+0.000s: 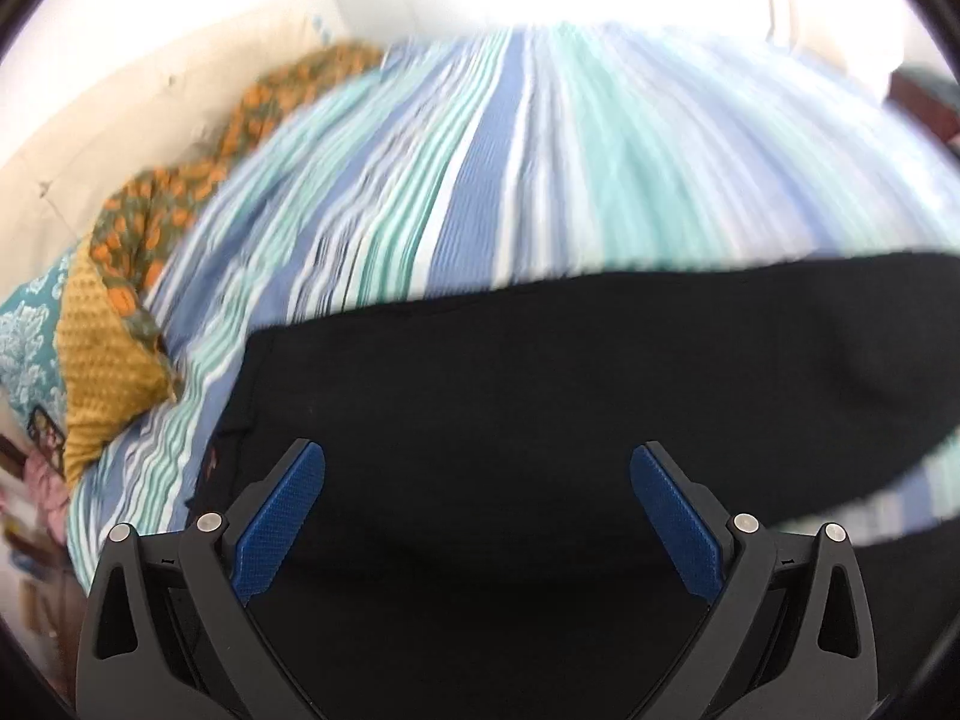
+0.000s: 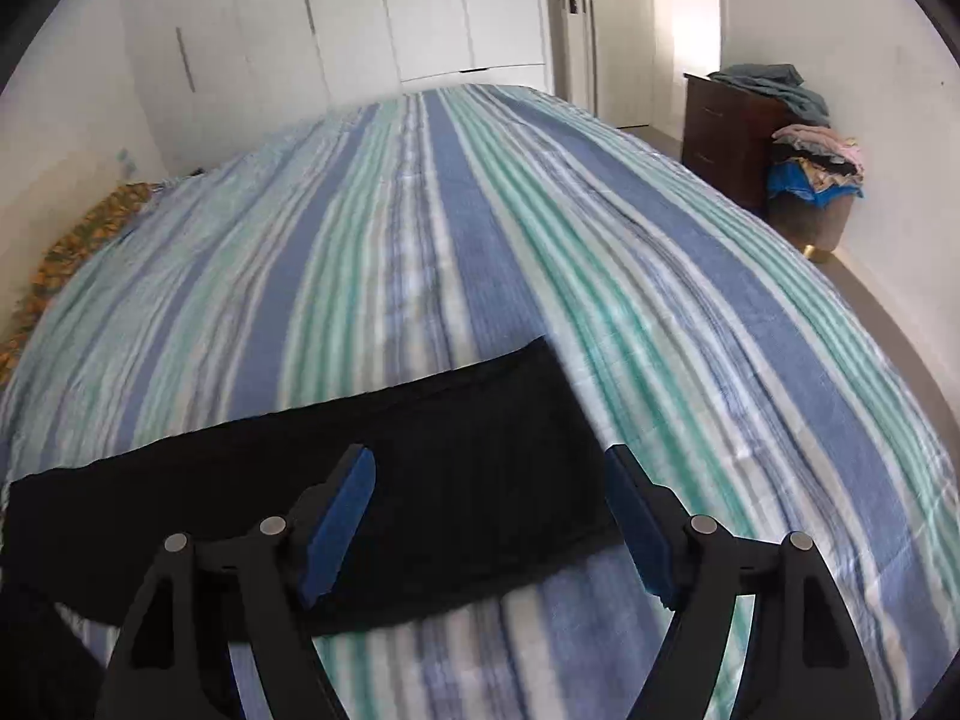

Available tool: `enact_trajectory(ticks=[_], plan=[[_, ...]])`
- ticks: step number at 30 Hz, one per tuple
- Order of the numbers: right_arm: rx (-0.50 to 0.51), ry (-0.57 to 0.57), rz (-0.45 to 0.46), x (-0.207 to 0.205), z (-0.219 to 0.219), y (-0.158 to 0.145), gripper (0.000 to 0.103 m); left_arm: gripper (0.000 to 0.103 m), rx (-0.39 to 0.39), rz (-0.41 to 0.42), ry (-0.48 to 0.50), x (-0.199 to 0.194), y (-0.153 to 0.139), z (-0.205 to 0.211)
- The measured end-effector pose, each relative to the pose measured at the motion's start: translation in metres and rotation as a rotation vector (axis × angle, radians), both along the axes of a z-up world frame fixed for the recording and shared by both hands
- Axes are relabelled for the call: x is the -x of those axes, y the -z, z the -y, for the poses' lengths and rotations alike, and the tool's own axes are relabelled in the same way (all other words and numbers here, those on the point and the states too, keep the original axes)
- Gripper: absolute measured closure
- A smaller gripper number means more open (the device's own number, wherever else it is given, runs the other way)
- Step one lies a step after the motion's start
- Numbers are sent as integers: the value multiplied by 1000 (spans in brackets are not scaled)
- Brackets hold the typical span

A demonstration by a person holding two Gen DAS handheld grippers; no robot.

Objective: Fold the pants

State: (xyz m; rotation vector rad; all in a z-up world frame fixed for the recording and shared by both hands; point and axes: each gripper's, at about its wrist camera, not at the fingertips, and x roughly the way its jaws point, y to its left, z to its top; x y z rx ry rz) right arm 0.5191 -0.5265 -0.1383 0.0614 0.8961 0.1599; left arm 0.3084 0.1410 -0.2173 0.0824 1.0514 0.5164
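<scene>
Black pants (image 1: 540,384) lie flat on a striped blue, teal and white bedspread (image 1: 480,180). My left gripper (image 1: 477,468) is open and empty, hovering over the wide left part of the pants. In the right wrist view one pant leg (image 2: 372,456) stretches across the bedspread (image 2: 480,240), its end at the right. My right gripper (image 2: 489,474) is open and empty over that leg end, its right finger near the hem edge. The left wrist view is blurred.
A mustard and orange floral blanket (image 1: 150,276) lies bunched along the bed's left edge by the wall. A dark wooden dresser (image 2: 729,138) and a basket piled with clothes (image 2: 816,180) stand at the right. White wardrobe doors (image 2: 420,12) are behind the bed.
</scene>
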Motion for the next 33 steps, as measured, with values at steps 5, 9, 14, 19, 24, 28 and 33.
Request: enact_trajectory(ticks=[5, 9, 14, 19, 24, 28, 33], plan=[[-109, -207, -50, 59, -68, -9, 17, 1, 45, -41, 7, -1, 26, -8], [-236, -374, -143, 62, -145, -2, 17, 1, 127, 52, 46, 35, -11, 17], [-325, -530, -250, 54, -254, 27, 16, 1, 224, 66, 56, 78, -13, 47], [-261, -368, -429, 25, -261, 86, 16, 1, 246, 34, 26, 131, -7, 50], [-111, -150, -287, 48, -172, 53, 17, 1, 281, 66, 20, 165, 2, 63], [-187, -248, -206, 130, -145, 3, 14, 1, 316, 95, 103, 165, 2, 90], [-302, -301, -258, 228, -154, 17, 13, 1, 295, 65, 168, 159, 17, 112]])
